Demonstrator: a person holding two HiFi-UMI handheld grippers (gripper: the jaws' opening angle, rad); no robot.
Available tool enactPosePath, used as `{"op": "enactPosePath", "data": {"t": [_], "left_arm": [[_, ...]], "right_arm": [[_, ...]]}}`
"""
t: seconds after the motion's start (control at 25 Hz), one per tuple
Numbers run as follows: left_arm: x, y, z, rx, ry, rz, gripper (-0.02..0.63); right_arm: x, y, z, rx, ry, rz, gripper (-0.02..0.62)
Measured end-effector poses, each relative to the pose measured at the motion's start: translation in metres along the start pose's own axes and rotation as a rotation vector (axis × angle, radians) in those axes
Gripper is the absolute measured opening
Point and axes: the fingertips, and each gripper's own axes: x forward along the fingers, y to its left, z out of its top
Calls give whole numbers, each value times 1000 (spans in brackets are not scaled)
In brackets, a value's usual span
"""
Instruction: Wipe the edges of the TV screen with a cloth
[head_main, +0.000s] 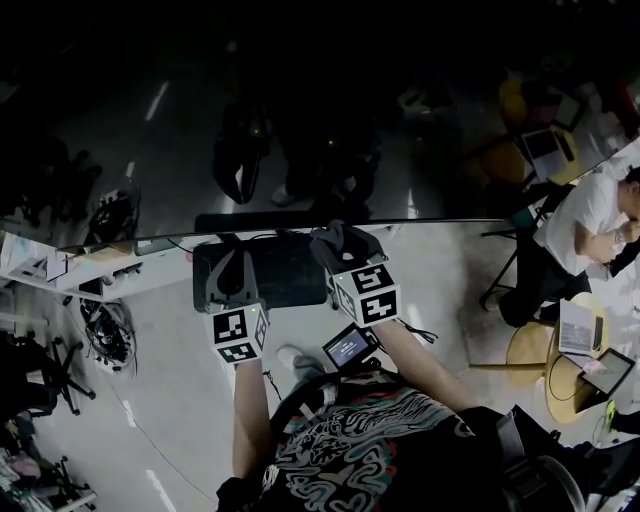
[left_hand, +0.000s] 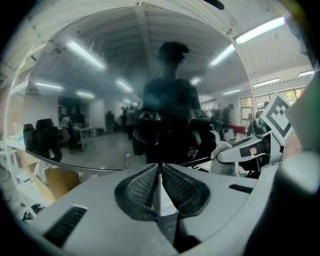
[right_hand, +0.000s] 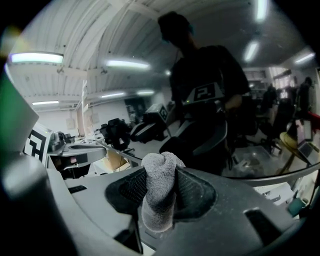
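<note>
The TV screen (head_main: 300, 100) is dark and glossy and fills the upper half of the head view; its lower edge (head_main: 440, 219) runs across the middle. Both grippers sit just below that edge. My right gripper (head_main: 342, 248) is shut on a grey cloth (head_main: 346, 236), which bulges from between the pads (right_hand: 160, 190) close to the screen's lower edge (right_hand: 272, 174). My left gripper (head_main: 233, 256) is beside it on the left, its jaws (left_hand: 160, 167) shut with nothing held. The screen (left_hand: 100, 100) mirrors the person and both grippers.
A dark TV stand (head_main: 290, 275) lies under the grippers. A seated person (head_main: 590, 215) and round tables with a laptop (head_main: 578, 328) are at the right. Office chairs (head_main: 40, 370) and a cluttered shelf (head_main: 40, 262) are at the left. A small lit display (head_main: 348, 347) rides behind the right gripper.
</note>
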Motion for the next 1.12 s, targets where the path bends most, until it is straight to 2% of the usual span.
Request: {"op": "enactPosePath", "data": {"t": [1.12], "left_arm": [[-5, 58, -13, -39, 10, 40, 35]], "right_arm": [[40, 60, 9, -20, 12, 76, 167]]}}
